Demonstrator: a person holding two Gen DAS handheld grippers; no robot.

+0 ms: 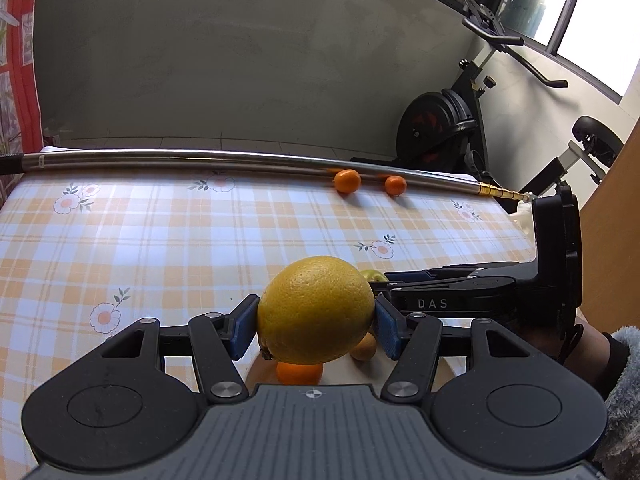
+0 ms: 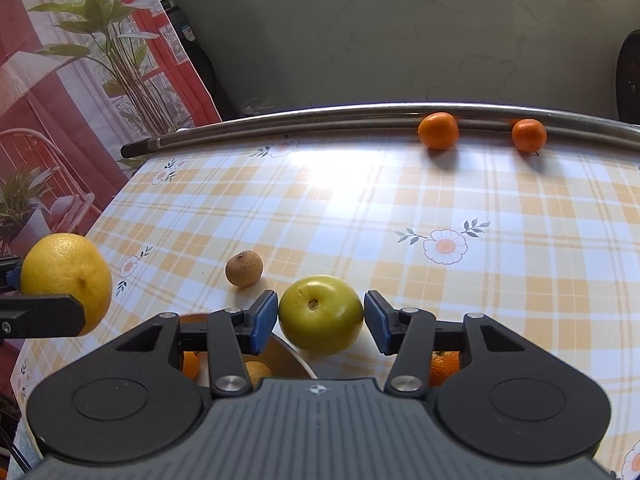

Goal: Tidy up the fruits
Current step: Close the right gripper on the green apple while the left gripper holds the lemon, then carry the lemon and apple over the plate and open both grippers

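Note:
My left gripper (image 1: 316, 328) is shut on a large yellow citrus (image 1: 316, 310), held above a bowl (image 1: 256, 368) that contains an orange (image 1: 299, 373) and a small brown fruit (image 1: 364, 346). The same citrus (image 2: 66, 280) shows at the left edge of the right wrist view. My right gripper (image 2: 320, 320) is open, and a green apple (image 2: 320, 314) sits between its blue pads, which stand just beside it without pressing. The apple rests by the bowl's rim (image 2: 292, 354). Under the right finger another orange (image 2: 444, 366) peeks out.
A plaid flowered tablecloth (image 2: 400, 208) covers the table. Two mandarins (image 2: 438, 130) (image 2: 529, 135) lie against a metal rod (image 2: 320, 118) along the far edge. A brown round fruit (image 2: 244, 268) lies left of the apple. An exercise bike (image 1: 440, 128) stands beyond.

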